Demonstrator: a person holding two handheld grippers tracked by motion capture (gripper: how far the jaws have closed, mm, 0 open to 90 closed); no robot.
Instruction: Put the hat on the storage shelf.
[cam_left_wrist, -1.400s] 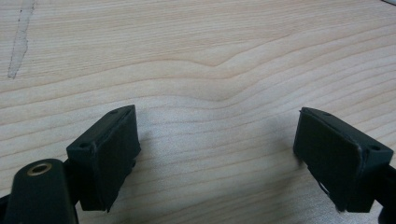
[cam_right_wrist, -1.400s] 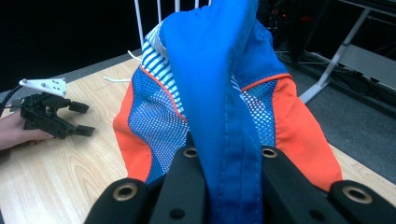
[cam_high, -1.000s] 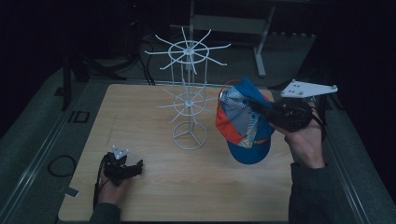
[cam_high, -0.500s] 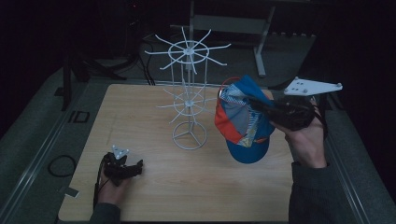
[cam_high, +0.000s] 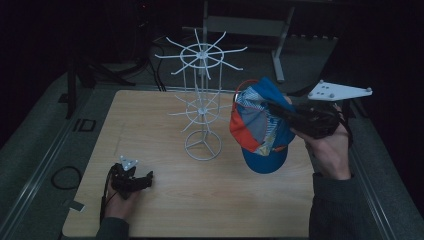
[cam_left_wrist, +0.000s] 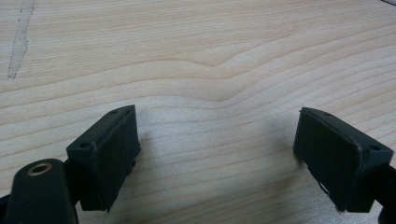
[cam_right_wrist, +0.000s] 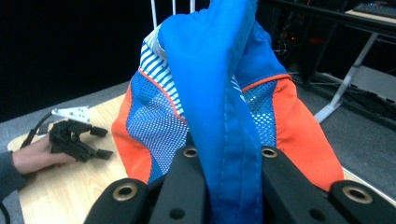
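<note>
Blue, orange and striped cap (cam_high: 260, 127) is hanging above the wooden table (cam_high: 165, 210) at about 3 o'clock from the white wire rack (cam_high: 201, 107), just beside it. Right gripper (cam_high: 280, 112) is gripping the cap, its jaws clenched on a fold of blue fabric. Left gripper (cam_high: 142, 181) is resting at the table's 7 o'clock corner, jaws spread wide with nothing between them, pointing toward 3 o'clock
</note>
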